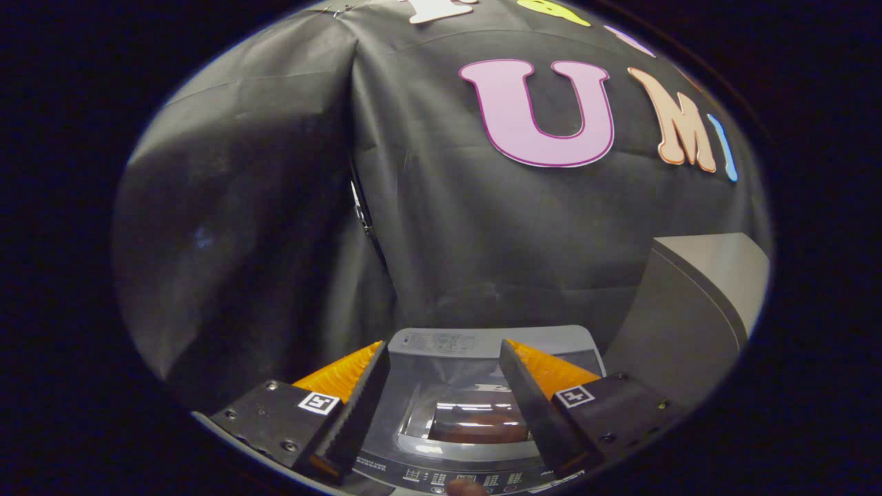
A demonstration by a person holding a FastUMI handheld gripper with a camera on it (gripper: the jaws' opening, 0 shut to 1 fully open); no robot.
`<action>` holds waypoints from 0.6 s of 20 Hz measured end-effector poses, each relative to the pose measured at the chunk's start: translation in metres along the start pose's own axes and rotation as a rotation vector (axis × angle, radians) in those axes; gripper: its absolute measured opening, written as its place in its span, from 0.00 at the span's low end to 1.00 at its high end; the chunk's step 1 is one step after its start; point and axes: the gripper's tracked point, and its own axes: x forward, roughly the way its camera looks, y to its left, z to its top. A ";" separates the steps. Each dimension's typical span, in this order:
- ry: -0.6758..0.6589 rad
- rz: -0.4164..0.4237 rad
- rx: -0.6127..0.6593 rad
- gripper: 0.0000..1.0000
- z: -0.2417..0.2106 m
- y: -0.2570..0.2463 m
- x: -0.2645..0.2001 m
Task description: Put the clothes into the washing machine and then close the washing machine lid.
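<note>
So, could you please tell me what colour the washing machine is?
Grey, with a see-through lid, seen in the gripper view. The washing machine lies below the open gripper.

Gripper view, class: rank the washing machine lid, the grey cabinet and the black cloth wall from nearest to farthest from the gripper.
1. Washing machine lid: closed, just beneath the open, empty gripper.
2. Grey cabinet: beyond the machine, beside the right finger.
3. Black cloth wall: behind both.

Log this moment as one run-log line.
tool: open, empty | grey top-loading washing machine: below, glass lid down | grey cabinet: beside
</note>
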 end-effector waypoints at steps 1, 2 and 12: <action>-0.003 0.000 -0.007 0.98 -0.003 0.000 -0.007; -0.012 0.003 -0.019 0.98 -0.005 0.001 -0.012; -0.126 0.103 -0.053 0.97 -0.009 0.020 -0.042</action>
